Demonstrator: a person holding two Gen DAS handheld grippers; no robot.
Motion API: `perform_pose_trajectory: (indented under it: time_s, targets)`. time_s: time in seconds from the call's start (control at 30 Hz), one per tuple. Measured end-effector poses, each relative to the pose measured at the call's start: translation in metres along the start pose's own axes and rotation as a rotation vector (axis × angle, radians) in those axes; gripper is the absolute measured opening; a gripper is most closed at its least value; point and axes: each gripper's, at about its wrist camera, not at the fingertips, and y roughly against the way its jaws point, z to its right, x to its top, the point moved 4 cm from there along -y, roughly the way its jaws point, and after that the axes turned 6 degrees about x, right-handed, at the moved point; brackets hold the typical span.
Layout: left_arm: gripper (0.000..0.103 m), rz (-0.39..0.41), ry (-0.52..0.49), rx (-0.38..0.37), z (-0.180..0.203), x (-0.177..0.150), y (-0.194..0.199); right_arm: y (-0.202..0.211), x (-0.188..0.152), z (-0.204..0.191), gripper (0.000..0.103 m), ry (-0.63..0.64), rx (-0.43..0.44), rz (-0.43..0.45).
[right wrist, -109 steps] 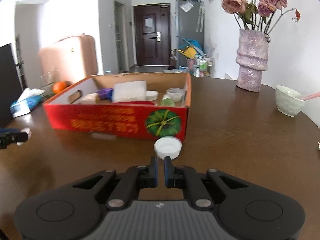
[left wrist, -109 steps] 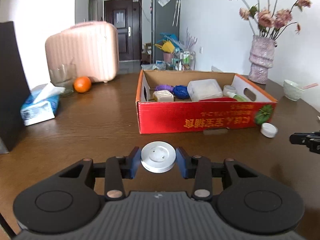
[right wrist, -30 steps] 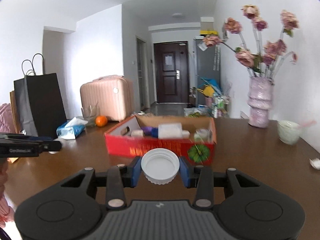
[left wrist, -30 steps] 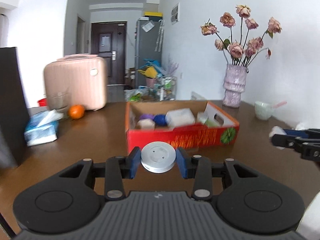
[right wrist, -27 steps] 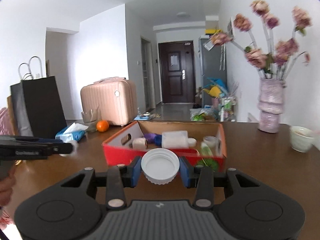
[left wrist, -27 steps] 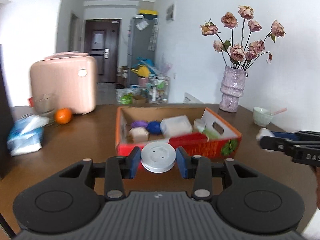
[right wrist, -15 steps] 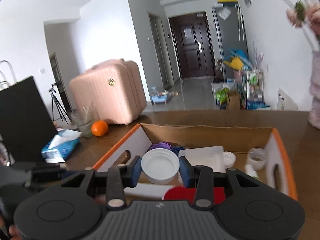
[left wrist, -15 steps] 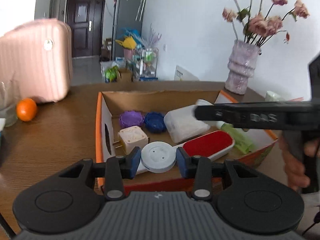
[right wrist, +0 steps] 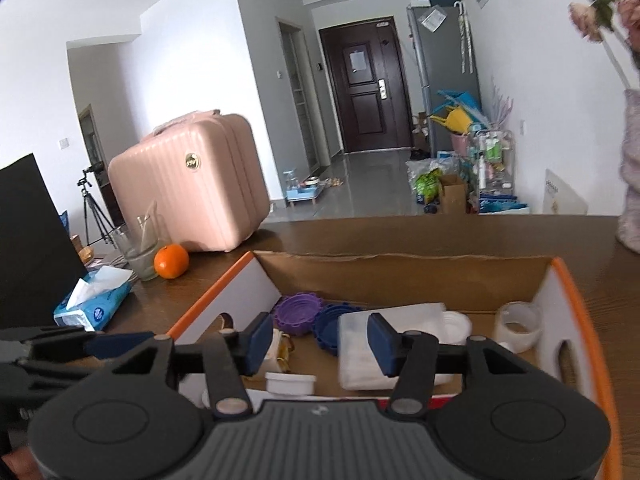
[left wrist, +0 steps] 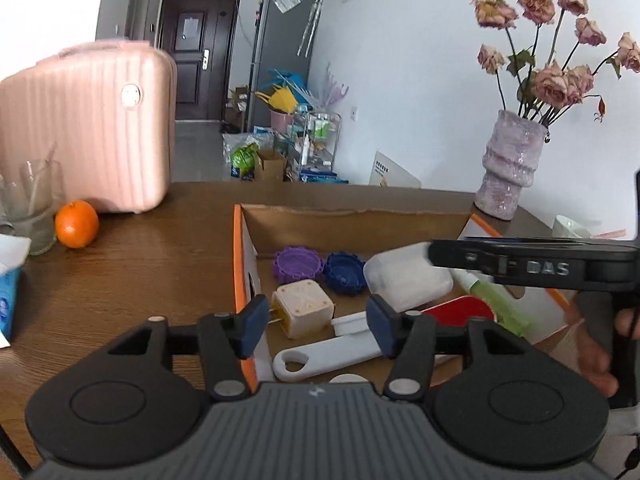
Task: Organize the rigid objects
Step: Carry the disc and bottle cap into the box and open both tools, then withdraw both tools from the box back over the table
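We hold both grippers over the near side of the cardboard box [left wrist: 400, 222]. Our left gripper [left wrist: 314, 326] has its fingers spread wide with nothing between them; our right gripper [right wrist: 316, 340] is likewise spread and empty. In the box, a white round cap [right wrist: 291, 383] lies just below the right gripper, and a sliver of a white disc [left wrist: 347, 379] shows at the near edge under the left one. A purple lid [left wrist: 298, 263], blue lid [left wrist: 345, 272], beige plug [left wrist: 303, 309] and translucent container [left wrist: 406, 282] fill the far half, leaving bare cardboard along the far wall
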Motion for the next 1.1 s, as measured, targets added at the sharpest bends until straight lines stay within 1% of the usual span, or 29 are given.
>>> perform_pose_trajectory:
  time_s: [0.1, 0.2, 0.27, 0.3, 0.37, 0.4, 0.43, 0.5, 0.53, 0.57, 0.6, 0.63, 0.67, 0.7, 0.8, 0.9, 1.0, 1.1]
  targets:
    - [0.061, 0.018, -0.009, -0.005, 0.009, 0.006, 0.024, 0.032, 0.003, 0.006, 0.052, 0.009, -0.037, 0.007]
    - [0.063, 0.055, -0.025, 0.005, 0.022, 0.014, 0.058, 0.073, 0.001, 0.008, 0.052, 0.031, -0.074, 0.015]
    - [0.066, 0.080, -0.041, 0.011, 0.031, 0.017, 0.081, 0.103, -0.002, 0.007, 0.052, 0.044, -0.095, 0.023]
    - [0.068, 0.095, -0.049, 0.018, 0.034, 0.017, 0.092, 0.122, -0.003, 0.007, 0.053, 0.053, -0.108, 0.031]
    - [0.074, 0.127, -0.054, 0.041, 0.041, 0.014, 0.117, 0.152, -0.008, 0.004, 0.060, 0.067, -0.128, 0.049]
    - [0.075, 0.133, -0.056, 0.048, 0.044, 0.011, 0.129, 0.170, -0.011, 0.002, 0.061, 0.074, -0.141, 0.060]
    - [0.077, 0.141, -0.056, 0.049, 0.046, 0.007, 0.140, 0.185, -0.015, 0.000, 0.062, 0.079, -0.149, 0.071]
    - [0.087, 0.174, -0.046, 0.042, 0.048, 0.000, 0.163, 0.213, -0.023, -0.003, 0.063, 0.085, -0.162, 0.089]
    - [0.096, 0.199, -0.039, 0.049, 0.050, -0.005, 0.175, 0.224, -0.028, -0.007, 0.066, 0.091, -0.165, 0.098]
    - [0.099, 0.217, -0.034, 0.060, 0.050, -0.009, 0.185, 0.234, -0.032, -0.010, 0.073, 0.096, -0.168, 0.108]
    - [0.099, 0.238, -0.029, 0.069, 0.052, -0.014, 0.196, 0.243, -0.037, -0.014, 0.077, 0.102, -0.173, 0.120]
    - [0.102, 0.253, -0.027, 0.068, 0.052, -0.017, 0.206, 0.255, -0.044, -0.019, 0.086, 0.111, -0.180, 0.139]
    - [0.103, 0.270, -0.025, 0.068, 0.052, -0.022, 0.215, 0.263, -0.049, -0.024, 0.092, 0.119, -0.184, 0.156]
    - [0.103, 0.287, -0.024, 0.074, 0.053, -0.027, 0.224, 0.274, -0.056, -0.030, 0.094, 0.134, -0.186, 0.182]
    - [0.103, 0.312, -0.049, 0.114, 0.058, -0.042, 0.244, 0.295, -0.070, -0.044, 0.094, 0.156, -0.193, 0.217]
    - [0.103, 0.319, -0.050, 0.123, 0.059, -0.053, 0.260, 0.312, -0.083, -0.053, 0.094, 0.137, -0.187, 0.235]
    - [0.103, 0.324, -0.033, 0.129, 0.059, -0.066, 0.274, 0.326, -0.093, -0.061, 0.094, 0.119, -0.181, 0.246]
    - [0.103, 0.320, 0.008, 0.134, 0.057, -0.086, 0.293, 0.339, -0.107, -0.071, 0.094, 0.109, -0.194, 0.258]
